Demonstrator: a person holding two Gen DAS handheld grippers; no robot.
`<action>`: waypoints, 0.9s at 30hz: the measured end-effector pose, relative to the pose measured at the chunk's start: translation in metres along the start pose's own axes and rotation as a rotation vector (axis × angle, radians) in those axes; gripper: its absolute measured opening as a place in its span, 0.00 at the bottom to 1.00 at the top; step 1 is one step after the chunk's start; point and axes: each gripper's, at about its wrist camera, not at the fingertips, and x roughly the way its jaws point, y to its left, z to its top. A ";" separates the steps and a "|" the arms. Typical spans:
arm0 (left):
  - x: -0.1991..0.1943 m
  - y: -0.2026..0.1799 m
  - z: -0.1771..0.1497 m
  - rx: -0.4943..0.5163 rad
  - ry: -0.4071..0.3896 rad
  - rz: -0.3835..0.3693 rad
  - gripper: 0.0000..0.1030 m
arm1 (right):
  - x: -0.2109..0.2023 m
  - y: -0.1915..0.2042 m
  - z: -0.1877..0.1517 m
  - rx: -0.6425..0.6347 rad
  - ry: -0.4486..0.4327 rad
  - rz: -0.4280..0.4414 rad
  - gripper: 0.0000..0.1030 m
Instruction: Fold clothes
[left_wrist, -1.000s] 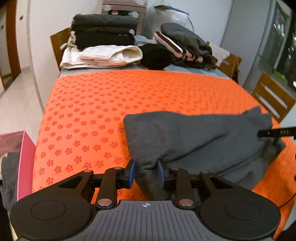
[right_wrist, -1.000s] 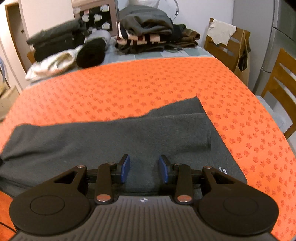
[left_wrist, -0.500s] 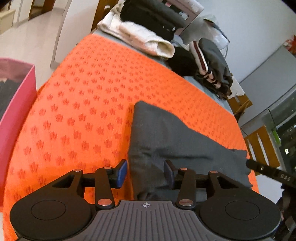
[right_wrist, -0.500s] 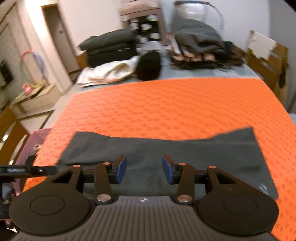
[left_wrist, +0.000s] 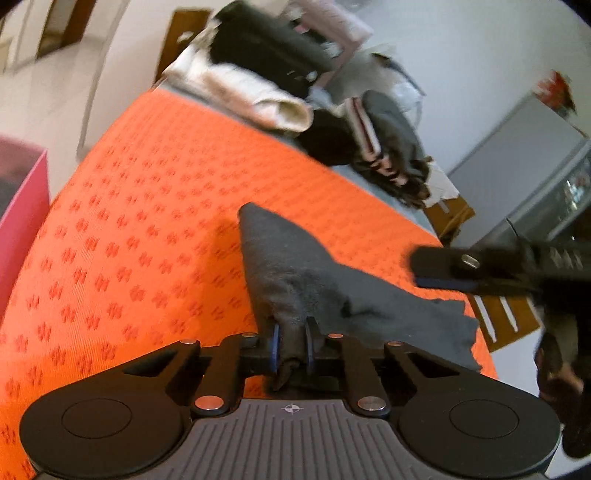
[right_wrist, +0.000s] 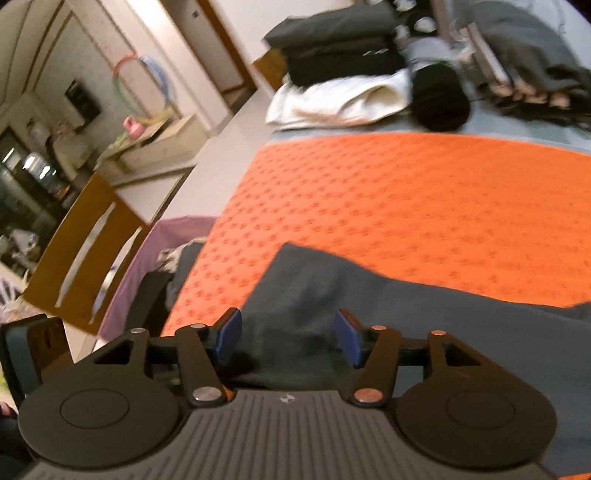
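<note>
Even, fairly bright indoor light, no harsh glare, soft shadows under the grey garment (left_wrist: 295, 273), motion blur smearing the far clothes piles (right_wrist: 354, 74) and orange cloth (right_wrist: 424, 206), strong fisheye bending at edges, dark vignetted corners

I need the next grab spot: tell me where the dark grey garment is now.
The dark grey garment lies on the orange cloth at its near edge, one end pinched in the left gripper; the open right gripper hovers over it.

Orange cloth (right_wrist: 424, 206) bare ahead, clothes piles (right_wrist: 354, 70) (far edge) — wooden chair (right_wrist: 85, 251) left.
</note>
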 end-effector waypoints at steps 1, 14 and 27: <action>-0.002 -0.005 0.000 0.031 -0.011 -0.003 0.15 | 0.005 0.006 0.003 -0.011 0.020 0.001 0.62; -0.007 -0.064 -0.003 0.305 -0.058 -0.092 0.18 | 0.026 0.022 0.009 -0.086 0.123 -0.056 0.24; -0.036 -0.063 0.012 0.102 -0.063 -0.153 0.37 | -0.068 -0.079 -0.002 0.204 -0.088 0.061 0.16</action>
